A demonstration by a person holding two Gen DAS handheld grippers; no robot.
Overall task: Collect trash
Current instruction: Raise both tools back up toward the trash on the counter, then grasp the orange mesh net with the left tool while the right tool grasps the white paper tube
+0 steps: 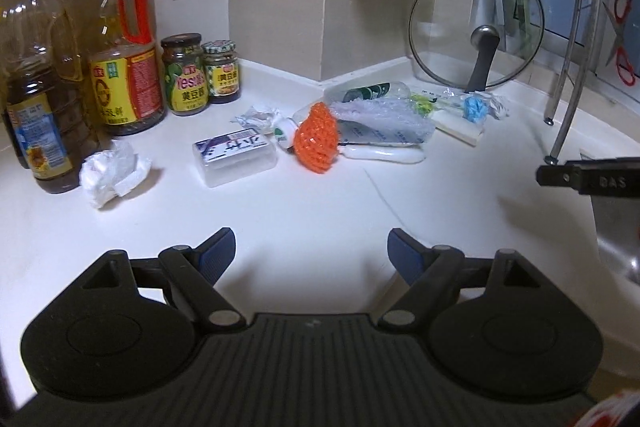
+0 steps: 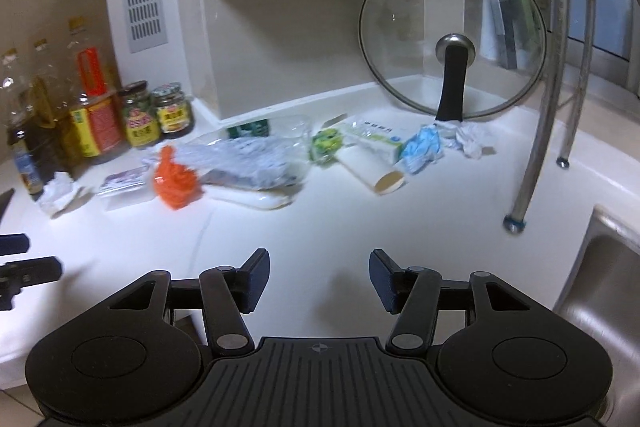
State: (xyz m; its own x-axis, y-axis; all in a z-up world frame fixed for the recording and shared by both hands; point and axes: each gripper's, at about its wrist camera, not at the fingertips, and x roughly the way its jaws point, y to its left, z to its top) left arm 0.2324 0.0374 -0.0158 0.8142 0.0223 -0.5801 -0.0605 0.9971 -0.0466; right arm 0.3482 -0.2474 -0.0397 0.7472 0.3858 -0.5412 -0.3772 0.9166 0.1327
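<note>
Left wrist view: we are hovering both tongs, left tongs (image 1: 311, 250) and right tongs (image 2: 319, 279), spread and empty, with the crumpled white paper wad (image 1: 112, 171) and orange plastic mesh net (image 1: 315, 140) uncollected on the white table (image 1: 320, 203).

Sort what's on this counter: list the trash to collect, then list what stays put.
Trash: crumpled tissue; orange mesh net; crushed plastic bottle; clear plastic wrap; cardboard tube; blue wrapper; green wrapper.

Stays: oil bottles; sauce jars; glass lid; dish rack; sink.
</note>
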